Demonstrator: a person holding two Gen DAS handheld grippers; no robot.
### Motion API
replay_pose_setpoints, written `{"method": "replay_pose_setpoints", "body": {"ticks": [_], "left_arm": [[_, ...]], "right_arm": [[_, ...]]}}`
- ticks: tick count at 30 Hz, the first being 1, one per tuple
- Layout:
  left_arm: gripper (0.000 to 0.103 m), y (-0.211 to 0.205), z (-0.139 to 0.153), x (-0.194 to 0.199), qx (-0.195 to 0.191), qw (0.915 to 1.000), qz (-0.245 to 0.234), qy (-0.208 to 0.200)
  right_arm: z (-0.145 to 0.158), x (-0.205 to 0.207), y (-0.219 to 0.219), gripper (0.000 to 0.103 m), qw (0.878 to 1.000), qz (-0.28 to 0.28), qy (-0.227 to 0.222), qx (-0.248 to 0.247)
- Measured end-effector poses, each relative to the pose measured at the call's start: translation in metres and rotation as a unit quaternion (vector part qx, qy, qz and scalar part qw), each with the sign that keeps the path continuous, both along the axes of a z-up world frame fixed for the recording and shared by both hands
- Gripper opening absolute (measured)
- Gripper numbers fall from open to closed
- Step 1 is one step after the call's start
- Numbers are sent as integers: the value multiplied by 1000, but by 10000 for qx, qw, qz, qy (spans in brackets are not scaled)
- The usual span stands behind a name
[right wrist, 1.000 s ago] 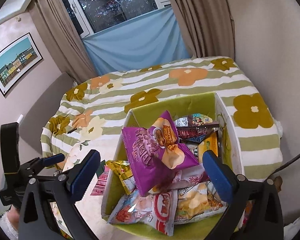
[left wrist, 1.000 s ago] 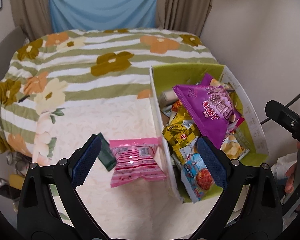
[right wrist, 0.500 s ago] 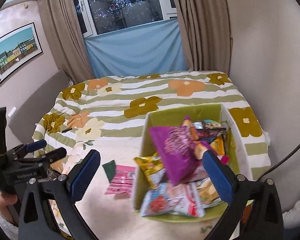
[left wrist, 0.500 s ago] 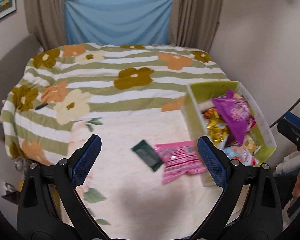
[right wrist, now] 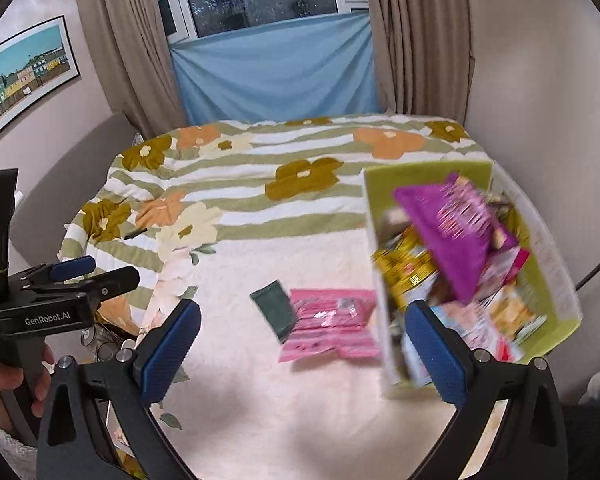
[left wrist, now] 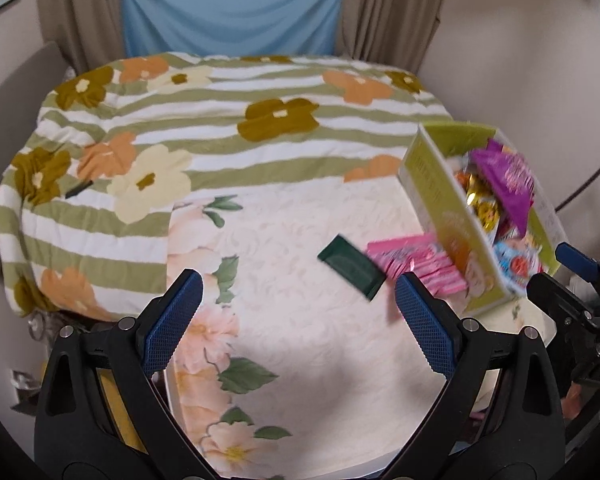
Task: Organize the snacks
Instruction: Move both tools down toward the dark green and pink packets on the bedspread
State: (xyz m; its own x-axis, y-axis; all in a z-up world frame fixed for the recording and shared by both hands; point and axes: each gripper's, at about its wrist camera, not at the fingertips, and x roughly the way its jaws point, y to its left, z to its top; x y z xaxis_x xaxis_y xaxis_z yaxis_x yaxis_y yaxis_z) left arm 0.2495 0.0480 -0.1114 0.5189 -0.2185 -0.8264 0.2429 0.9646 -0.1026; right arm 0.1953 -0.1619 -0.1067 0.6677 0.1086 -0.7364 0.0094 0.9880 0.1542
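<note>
A green box (left wrist: 440, 208) (right wrist: 556, 312) full of snack packs stands at the right on the bed; a purple bag (left wrist: 508, 188) (right wrist: 456, 228) lies on top. A pink pack (left wrist: 420, 268) (right wrist: 332, 324) and a dark green packet (left wrist: 352, 266) (right wrist: 276, 308) lie on the cream cloth just left of the box. My left gripper (left wrist: 296, 320) is open and empty, above the cloth, near the packets. My right gripper (right wrist: 300, 348) is open and empty, above the pink pack and the box's near corner.
The bed carries a striped floral blanket (left wrist: 220, 120) and a cream floral cloth (left wrist: 292, 340). Walls and curtains (right wrist: 140, 52) close in behind and to the right. The left gripper's body shows at the left of the right wrist view (right wrist: 56, 300).
Both grippers have pulled back and to the left, away from the box. The box and the two packets now sit farther right and smaller. Both grippers stay open.
</note>
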Motion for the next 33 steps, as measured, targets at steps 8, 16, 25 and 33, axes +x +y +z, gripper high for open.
{"method": "replay_pose_setpoints", "body": {"ticks": [8, 16, 25, 33], "left_arm": [[96, -1, -61, 25, 130, 9959, -654, 605], [96, -45, -127, 63, 192, 9898, -969, 1029], [96, -111, -190, 92, 591, 9830, -1186, 1269], [97, -128, -198, 110, 605, 9842, -1102, 1248]], "right_arm": [[-49, -6, 38, 102, 9989, -453, 138, -69], [-111, -10, 49, 102, 9961, -626, 594, -200], [-156, -1, 28, 102, 9925, -906, 705, -409], [-171, 4, 17, 102, 9918, -934, 849, -182]]}}
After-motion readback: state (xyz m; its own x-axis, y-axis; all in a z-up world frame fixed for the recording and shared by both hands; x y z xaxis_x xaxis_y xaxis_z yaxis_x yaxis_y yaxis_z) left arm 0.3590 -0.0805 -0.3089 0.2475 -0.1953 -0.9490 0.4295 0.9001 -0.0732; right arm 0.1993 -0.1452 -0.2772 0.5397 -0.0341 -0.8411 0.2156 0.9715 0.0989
